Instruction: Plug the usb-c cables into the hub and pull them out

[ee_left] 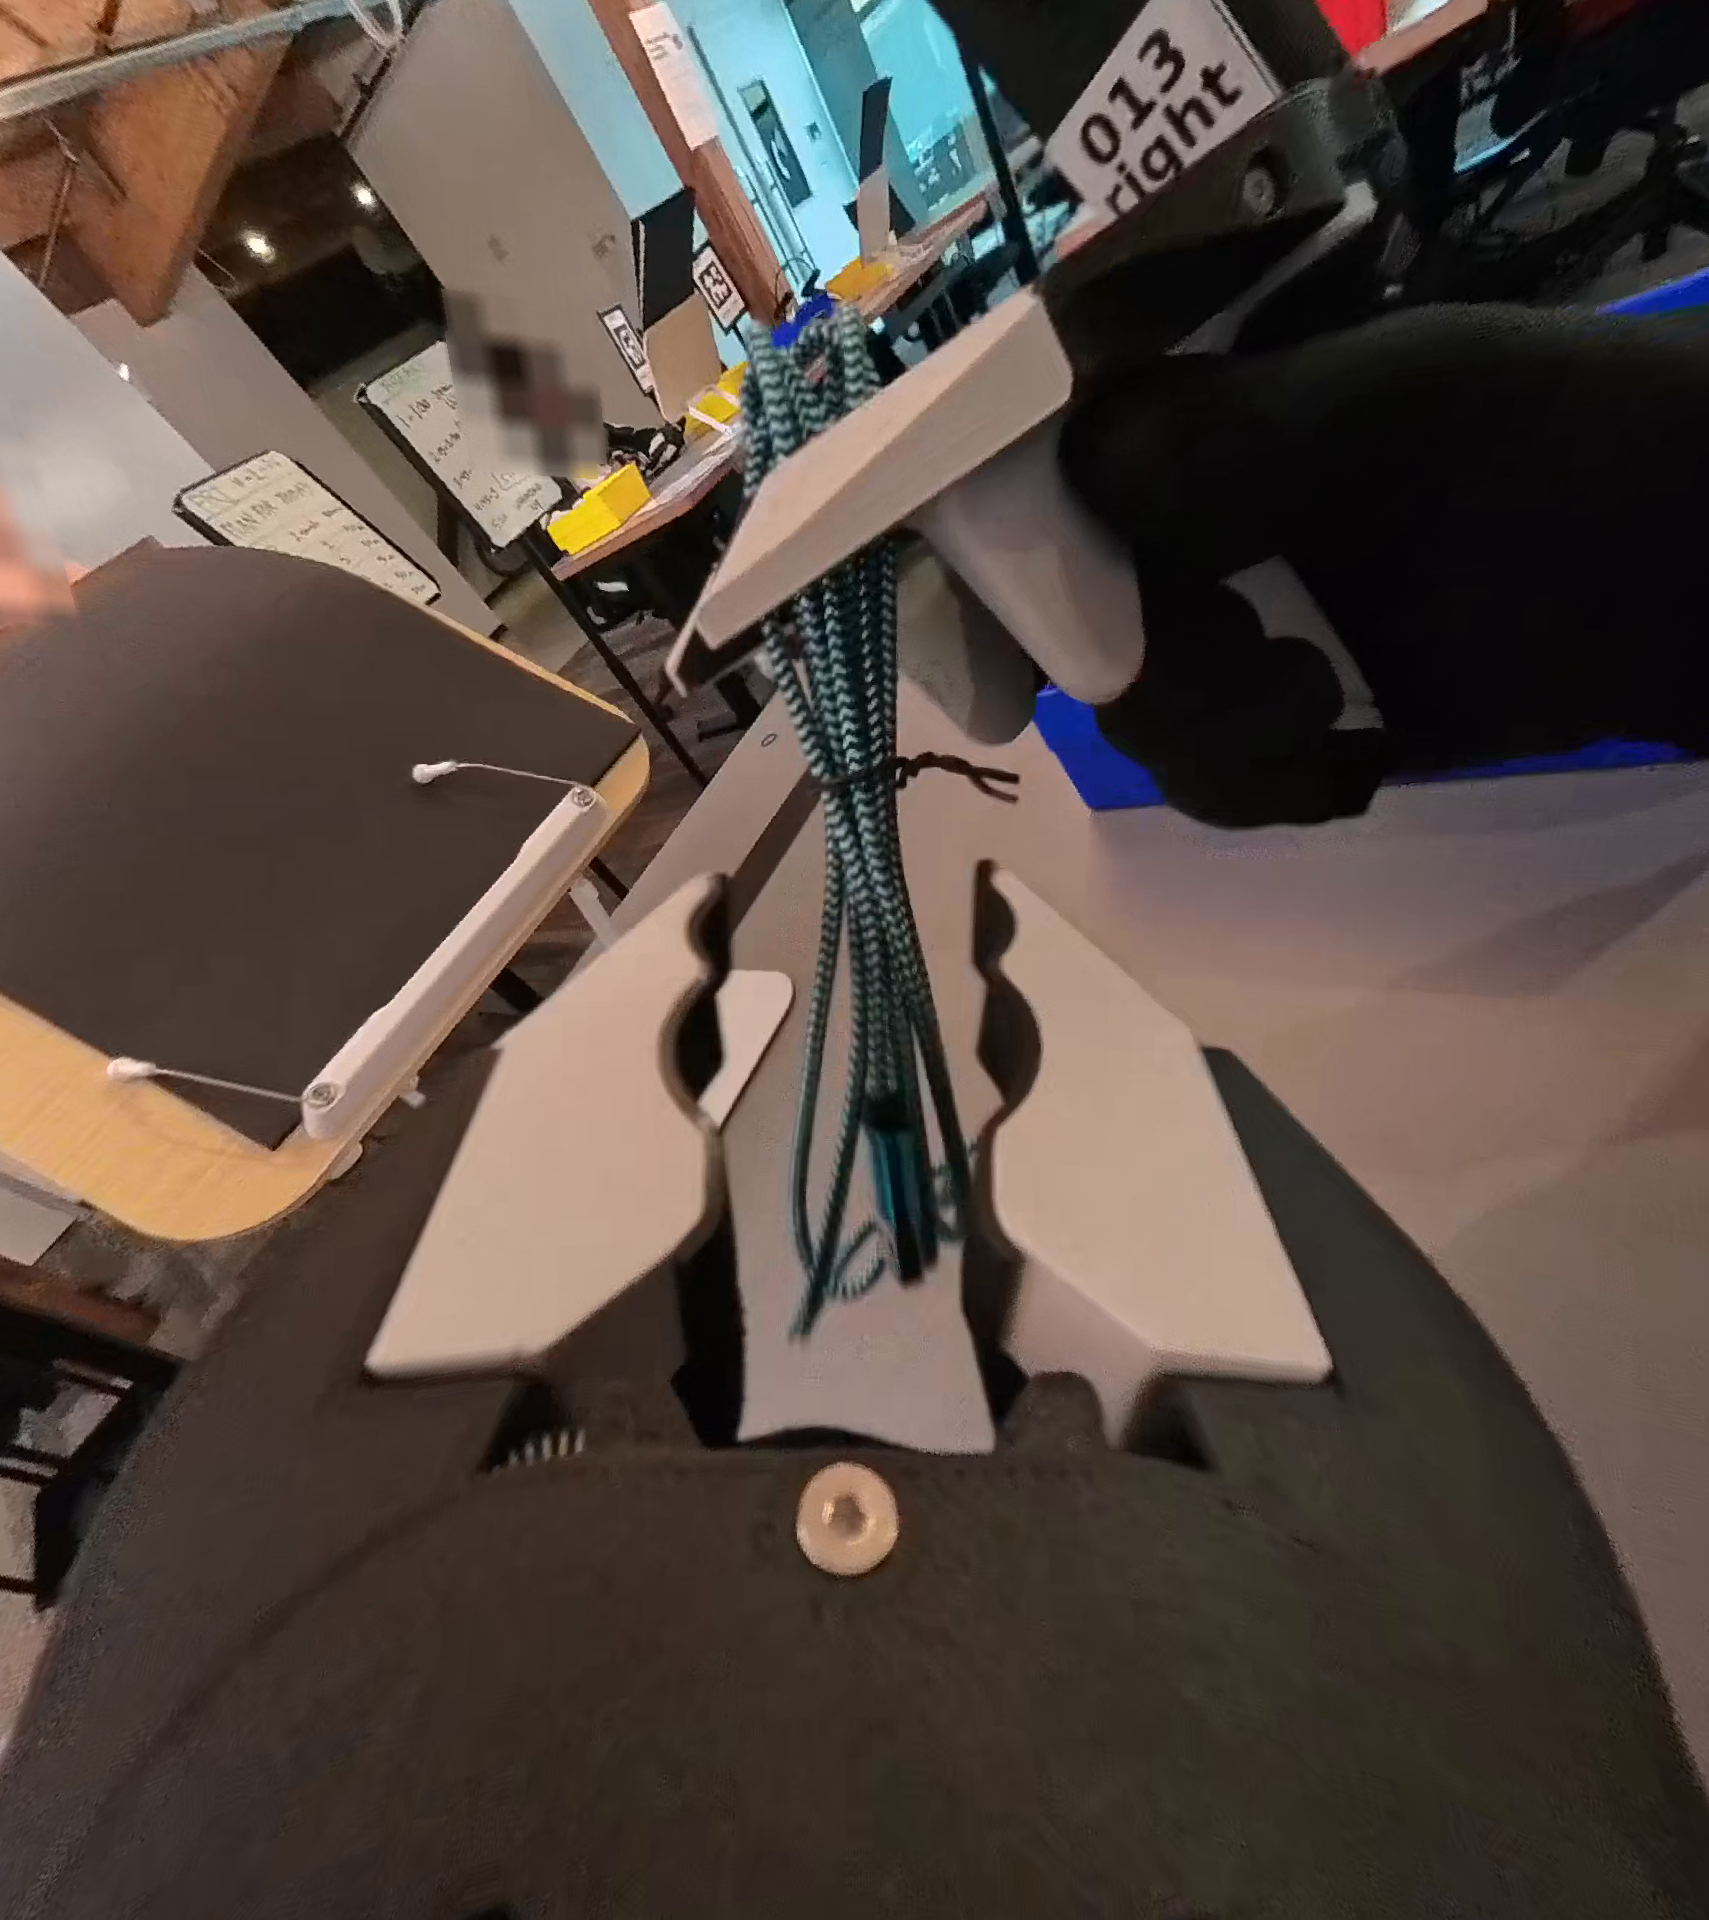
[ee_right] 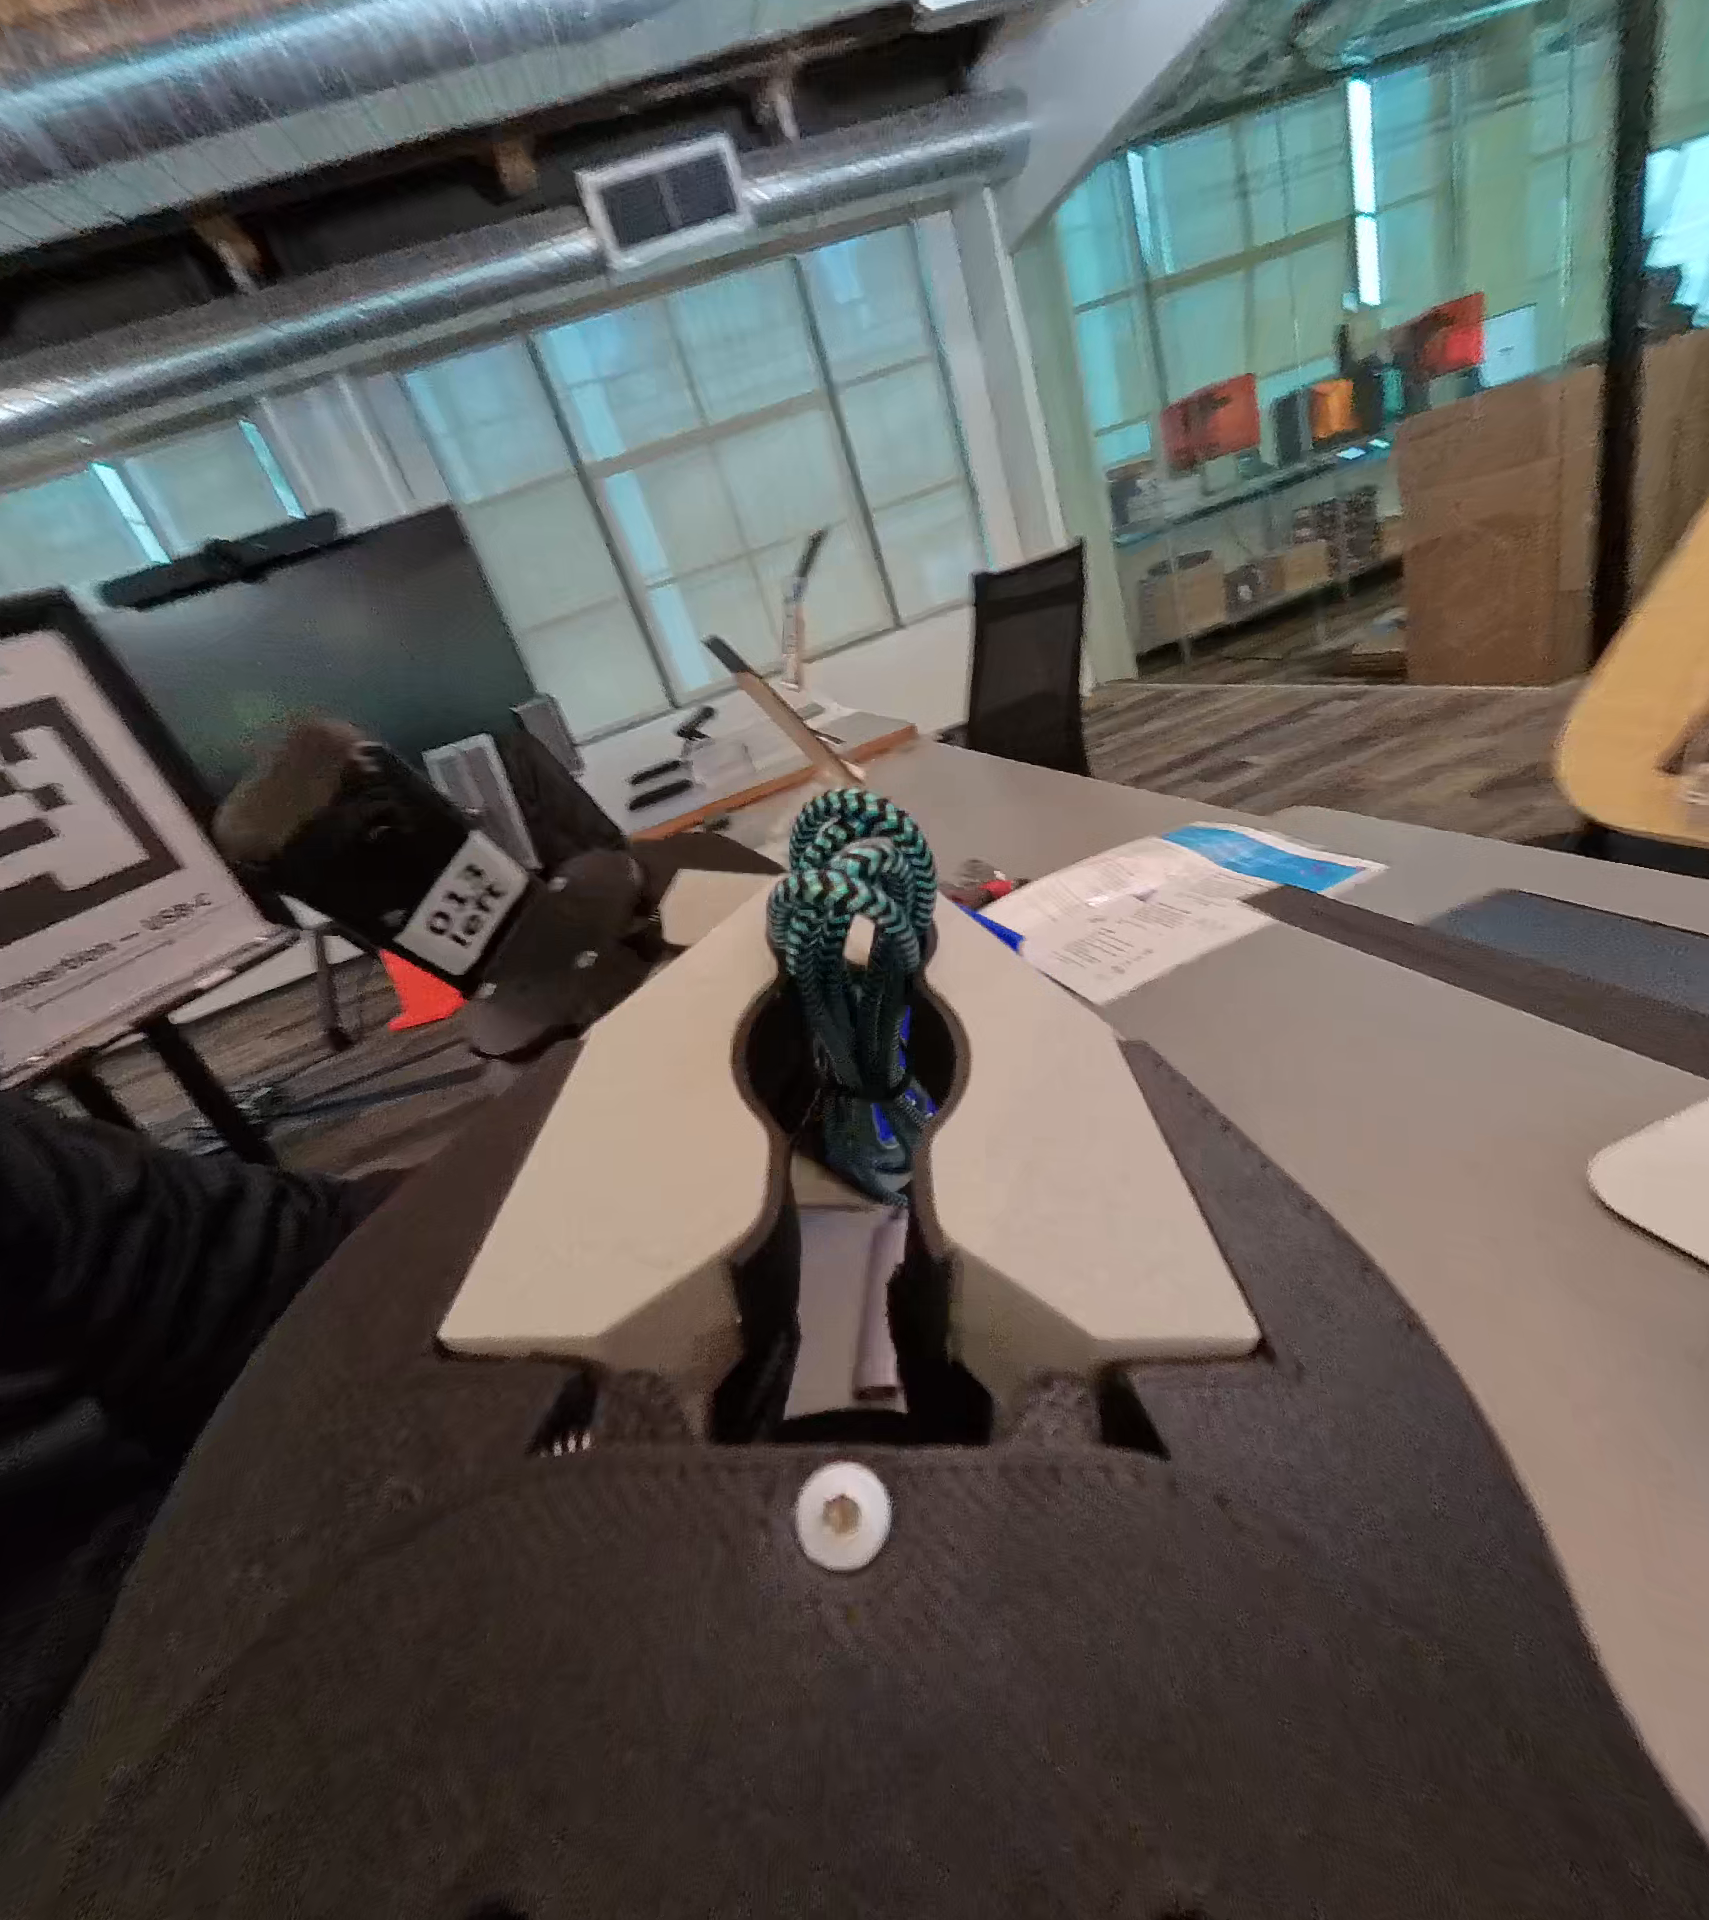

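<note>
A: Above the grey table point(ee_left: 1349, 1039), where did the braided teal cable bundle point(ee_left: 845, 852) sit?

B: Clamped in the right gripper point(ee_right: 855, 935), loops poking past its tips, tied ends dangling (connectors blurred).

A: Left gripper point(ee_left: 845, 914)?

B: Fingers stood apart, holding nothing, cable ends hanging between them.

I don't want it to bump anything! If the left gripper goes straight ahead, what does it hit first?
Probably the hanging cable bundle, which dangles between the open fingers of the left gripper. The right gripper holds it from above. Depth is hard to judge.
</note>
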Demonstrator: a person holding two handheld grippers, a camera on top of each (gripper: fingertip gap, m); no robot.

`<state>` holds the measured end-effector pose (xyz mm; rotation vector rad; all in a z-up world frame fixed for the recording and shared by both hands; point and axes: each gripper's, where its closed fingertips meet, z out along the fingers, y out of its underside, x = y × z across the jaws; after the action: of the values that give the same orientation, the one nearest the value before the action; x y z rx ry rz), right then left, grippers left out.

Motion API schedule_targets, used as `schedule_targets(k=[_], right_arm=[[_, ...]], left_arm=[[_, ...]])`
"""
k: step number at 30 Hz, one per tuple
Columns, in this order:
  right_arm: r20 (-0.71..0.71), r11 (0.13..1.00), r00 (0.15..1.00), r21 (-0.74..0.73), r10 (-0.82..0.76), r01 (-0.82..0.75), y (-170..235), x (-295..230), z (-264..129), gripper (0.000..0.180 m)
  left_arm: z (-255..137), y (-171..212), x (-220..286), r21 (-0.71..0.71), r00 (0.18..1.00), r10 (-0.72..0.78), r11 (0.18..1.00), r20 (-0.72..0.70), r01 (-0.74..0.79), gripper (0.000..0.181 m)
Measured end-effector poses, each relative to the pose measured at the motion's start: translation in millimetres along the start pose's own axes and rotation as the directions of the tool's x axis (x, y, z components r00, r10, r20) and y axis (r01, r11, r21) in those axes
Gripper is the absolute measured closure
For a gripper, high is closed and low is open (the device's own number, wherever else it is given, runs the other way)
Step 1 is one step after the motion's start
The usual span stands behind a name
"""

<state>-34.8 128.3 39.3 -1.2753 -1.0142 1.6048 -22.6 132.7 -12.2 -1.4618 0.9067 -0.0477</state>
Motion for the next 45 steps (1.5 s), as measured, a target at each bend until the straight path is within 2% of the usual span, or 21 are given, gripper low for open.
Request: schedule_targets(k=[3, 6, 11, 14, 17, 22, 25, 28, 31, 33, 38, 41, 42, 45], right_arm=[[-0.046, 0.999, 0.998, -0.018, -0.035, 0.034, -7.9, 4.5, -8.1, 0.169], [-0.091, 0.998, 0.994, -0.019, -0.067, 0.066, -23.4, 3.5, -21.4, 0.169], [-0.210, 0.978, 0.957, -0.097, -0.199, 0.182, -49.2, -4.3, -57.7, 0.169], [-0.313, 0.946, 0.900, -0.214, -0.304, 0.244, -59.8, -6.0, -95.5, 0.168], [-0.440, 0.887, 0.790, -0.376, -0.426, 0.268, -67.1, -2.5, -144.9, 0.168], [-0.590, 0.781, 0.552, -0.590, -0.590, 0.205, -76.2, 7.5, -223.2, 0.169], [-0.625, 0.696, 0.368, -0.713, -0.688, 0.089, -76.4, 18.8, -273.9, 0.168], [-0.598, 0.605, 0.295, -0.792, -0.745, -0.079, -53.9, 33.6, -313.2, 0.168], [-0.558, 0.509, 0.315, -0.829, -0.767, -0.231, -11.4, 54.2, -338.8, 0.167], [-0.511, 0.412, 0.333, -0.851, -0.792, -0.326, 18.5, 67.5, -355.4, 0.167], [-0.507, 0.259, 0.514, -0.838, -0.692, -0.480, 99.9, 93.6, -374.8, 0.164], [-0.553, 0.235, 0.623, -0.821, -0.554, -0.520, 141.0, 101.2, -371.0, 0.150], [-0.562, 0.237, 0.630, -0.816, -0.536, -0.527, 144.0, 104.1, -370.6, 0.148], [-0.579, 0.309, 0.676, -0.815, -0.457, -0.490, 135.2, 100.4, -354.8, 0.114]], left_arm=[[-8.3, 1.7, 4.3, 0.013, 1.000, -0.012, 1.000, -0.018, 0.012, 0.123], [-16.3, 11.7, 5.5, 0.004, 1.000, -0.021, 1.000, 0.007, 0.021, 0.123], [-18.5, 45.8, 8.3, -0.036, 0.984, -0.174, 0.984, 0.024, 0.175, 0.142], [-16.3, 59.6, 18.2, -0.037, 0.973, -0.232, 0.972, 0.016, 0.233, 0.154], [-6.3, 69.3, 36.5, -0.042, 0.966, -0.258, 0.966, -0.024, 0.257, 0.161], [12.9, 85.2, 58.1, -0.066, 0.965, -0.254, 0.966, -0.063, 0.250, 0.166], [18.4, 90.9, 68.4, -0.080, 0.962, -0.259, 0.964, -0.086, 0.252, 0.166], [20.9, 94.6, 76.3, -0.096, 0.966, -0.242, 0.968, -0.095, 0.233, 0.166], [21.6, 95.9, 79.2, -0.100, 0.966, -0.237, 0.969, -0.099, 0.227, 0.166], [21.6, 97.3, 79.4, -0.101, 0.965, -0.241, 0.968, -0.100, 0.232, 0.166], [22.0, 99.9, 79.5, -0.100, 0.964, -0.249, 0.966, -0.097, 0.239, 0.166], [22.3, 100.6, 80.8, -0.101, 0.962, -0.252, 0.965, -0.103, 0.242, 0.166], [22.6, 101.3, 81.0, -0.101, 0.962, -0.252, 0.965, -0.103, 0.242, 0.166], [23.9, 105.3, 81.0, -0.109, 0.962, -0.256, 0.963, -0.100, 0.245, 0.165]])
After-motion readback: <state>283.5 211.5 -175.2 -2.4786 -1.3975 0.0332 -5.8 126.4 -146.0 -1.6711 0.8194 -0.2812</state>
